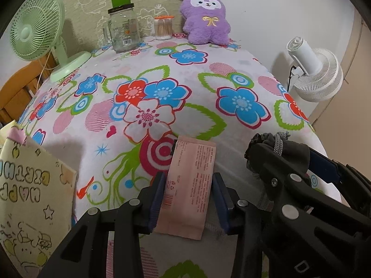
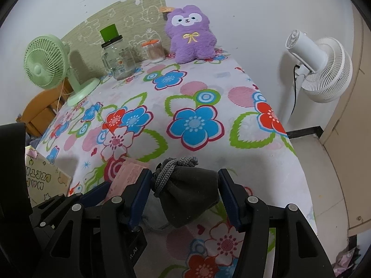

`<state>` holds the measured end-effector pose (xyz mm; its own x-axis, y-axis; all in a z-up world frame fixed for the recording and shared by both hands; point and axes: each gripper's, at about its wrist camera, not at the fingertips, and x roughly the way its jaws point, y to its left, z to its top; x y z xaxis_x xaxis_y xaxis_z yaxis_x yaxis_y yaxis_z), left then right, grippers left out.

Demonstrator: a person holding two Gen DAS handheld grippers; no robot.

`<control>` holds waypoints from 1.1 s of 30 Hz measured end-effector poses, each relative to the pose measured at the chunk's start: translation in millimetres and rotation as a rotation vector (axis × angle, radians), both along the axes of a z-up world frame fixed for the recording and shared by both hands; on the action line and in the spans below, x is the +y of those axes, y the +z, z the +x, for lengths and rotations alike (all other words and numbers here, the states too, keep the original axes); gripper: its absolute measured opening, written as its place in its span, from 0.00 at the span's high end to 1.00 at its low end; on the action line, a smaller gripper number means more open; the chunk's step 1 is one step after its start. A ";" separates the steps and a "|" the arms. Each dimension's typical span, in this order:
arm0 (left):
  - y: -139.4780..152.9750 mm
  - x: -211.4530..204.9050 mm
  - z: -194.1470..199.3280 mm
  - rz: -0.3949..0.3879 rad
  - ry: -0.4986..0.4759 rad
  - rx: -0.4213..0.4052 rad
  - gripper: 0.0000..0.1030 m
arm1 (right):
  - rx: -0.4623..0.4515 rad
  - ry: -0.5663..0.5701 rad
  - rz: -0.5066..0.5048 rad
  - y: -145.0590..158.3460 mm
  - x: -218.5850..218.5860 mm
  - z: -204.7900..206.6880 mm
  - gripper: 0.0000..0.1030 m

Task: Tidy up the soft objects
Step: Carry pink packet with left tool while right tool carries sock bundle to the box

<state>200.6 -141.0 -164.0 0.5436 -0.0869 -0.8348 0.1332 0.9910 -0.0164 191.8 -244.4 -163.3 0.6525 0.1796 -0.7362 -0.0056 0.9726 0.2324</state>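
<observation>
My left gripper (image 1: 189,199) is shut on a flat pink packet (image 1: 189,185) and holds it over the near edge of the flowered table (image 1: 162,74). My right gripper (image 2: 184,197) is shut on a dark grey drawstring pouch (image 2: 190,197) with a grey braided cord, just right of the left gripper. The pouch also shows in the left wrist view (image 1: 276,150), and the pink packet in the right wrist view (image 2: 126,171). A purple plush animal (image 1: 205,17) sits upright at the table's far edge against the wall; it also shows in the right wrist view (image 2: 191,34).
A green desk fan (image 1: 37,27), a glass jar with a green cap (image 1: 124,30) and a cotton-swab tub (image 1: 163,26) stand at the back left. A cream printed bag (image 1: 30,197) is at near left. A white floor fan (image 1: 313,71) stands to the right of the table.
</observation>
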 end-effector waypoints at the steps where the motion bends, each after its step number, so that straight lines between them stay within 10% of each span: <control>1: 0.5 1.2 -2.0 -0.003 -0.002 0.001 0.60 | 0.001 0.001 0.001 0.3 1.3 -1.5 0.40; 33: 43.1 26.4 -60.9 -0.028 -0.007 -0.089 0.60 | -0.060 -0.013 -0.018 44.0 26.4 -63.9 0.40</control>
